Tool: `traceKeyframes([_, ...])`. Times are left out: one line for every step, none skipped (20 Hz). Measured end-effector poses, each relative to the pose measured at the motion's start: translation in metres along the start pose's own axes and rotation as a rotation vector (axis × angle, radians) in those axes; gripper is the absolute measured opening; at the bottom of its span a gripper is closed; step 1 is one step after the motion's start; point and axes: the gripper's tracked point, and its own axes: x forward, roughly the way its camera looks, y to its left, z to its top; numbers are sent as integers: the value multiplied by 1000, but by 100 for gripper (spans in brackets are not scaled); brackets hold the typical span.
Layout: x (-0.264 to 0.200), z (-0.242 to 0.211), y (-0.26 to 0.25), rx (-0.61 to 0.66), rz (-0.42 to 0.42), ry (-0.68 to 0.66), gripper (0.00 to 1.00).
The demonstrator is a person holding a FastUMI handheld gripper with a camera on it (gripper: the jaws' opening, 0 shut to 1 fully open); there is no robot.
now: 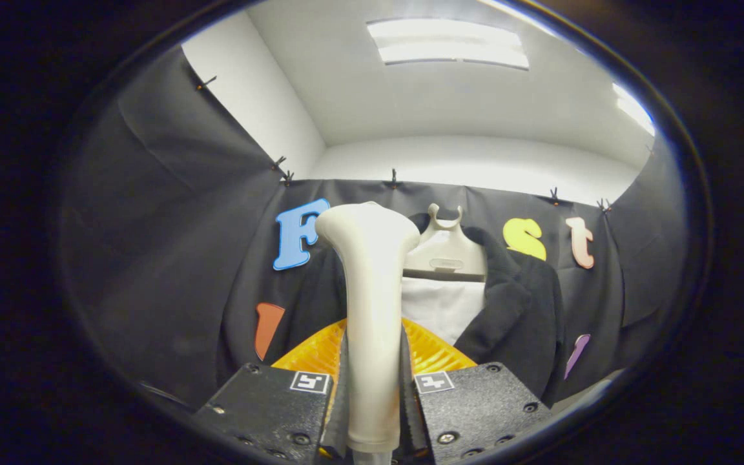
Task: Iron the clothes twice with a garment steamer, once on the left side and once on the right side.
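The handle of the garment steamer is clamped between the two fingers of the gripper, both of which are pressed against its sides. The steamer is held upright, with its flared head risen well above the fingertips. No container is to be seen; the only thing that carries another is a pale hanger, on which a dark jacket is hung over a white shirt, beyond the fingers and partly hidden behind the steamer's head. An orange ribbed part is seen just behind the fingers on both sides of the handle. Open room is left between the steamer's head and the clothes. The jacket's right edge is seen close to the booth's wall.
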Motion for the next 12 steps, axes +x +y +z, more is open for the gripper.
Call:
traceKeyframes([1, -6, 2, -5, 4, 15, 35])
traceKeyframes([-2, -14, 4, 4, 9, 37, 35])
traceKeyframes([-7, -22, 7, 18, 16, 50, 35])
traceKeyframes([-12, -29, 8, 19, 21, 62, 35])
traceKeyframes([-18, -34, 9, 20, 24, 71, 35])
traceKeyframes([-22, -39, 10, 19, 28, 79, 35])
traceKeyframes([-27, -43, 11, 15, 33, 88, 35])
traceKeyframes([-29, -46, 12, 11, 38, 95, 35])
traceKeyframes([-32, -49, 13, 6, 43, 105, 35])
traceKeyframes([-37, -53, 13, 4, 45, 111, 34])
traceKeyframes([-41, -56, 13, 1, 42, 118, 35])
traceKeyframes([-46, -61, 12, -3, 41, 127, 34])
